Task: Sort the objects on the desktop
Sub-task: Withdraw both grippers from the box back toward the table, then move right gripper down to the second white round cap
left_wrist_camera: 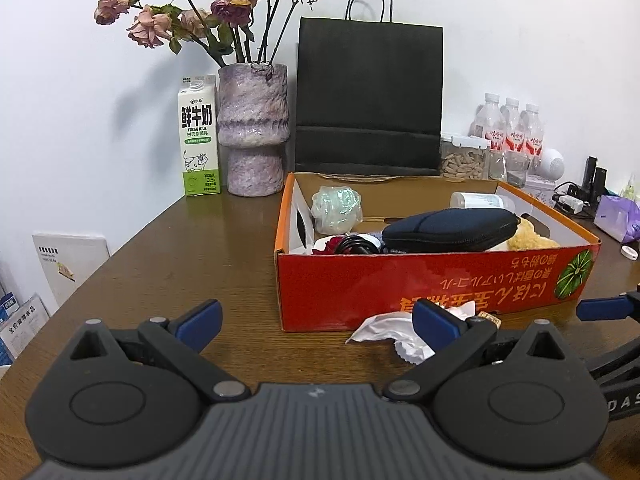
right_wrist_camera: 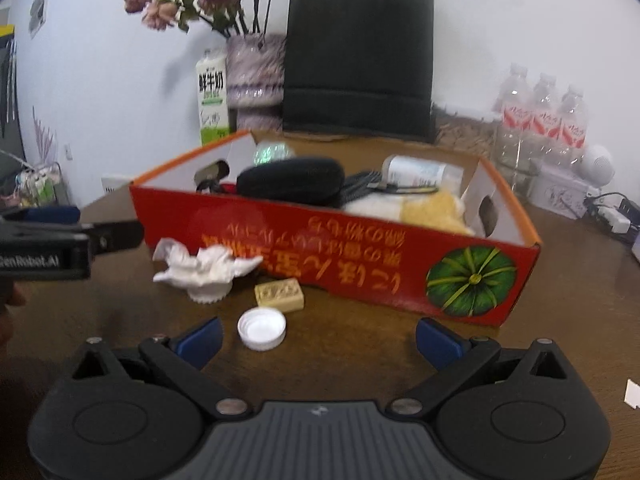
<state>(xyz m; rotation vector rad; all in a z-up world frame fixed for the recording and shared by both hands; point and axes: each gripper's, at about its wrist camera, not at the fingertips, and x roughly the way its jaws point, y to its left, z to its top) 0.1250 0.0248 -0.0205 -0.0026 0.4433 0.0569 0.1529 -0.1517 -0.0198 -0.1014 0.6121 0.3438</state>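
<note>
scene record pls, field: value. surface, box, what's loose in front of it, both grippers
surface: brown wooden table
box: red carton, open top, holding a dark pouch, bottle, cable and soft items
loose in front: crumpled tissue, tan block, white cap
left gripper: open, empty, tissue by its right finger
right gripper: open, empty, cap near its left finger
behind box: black bag, vase, milk carton, water bottles

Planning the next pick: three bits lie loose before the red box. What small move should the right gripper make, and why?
Probably ease the right gripper forward onto the white bottle cap: its jaws stand open and empty, and the cap lies nearest, just left of centre.
</note>
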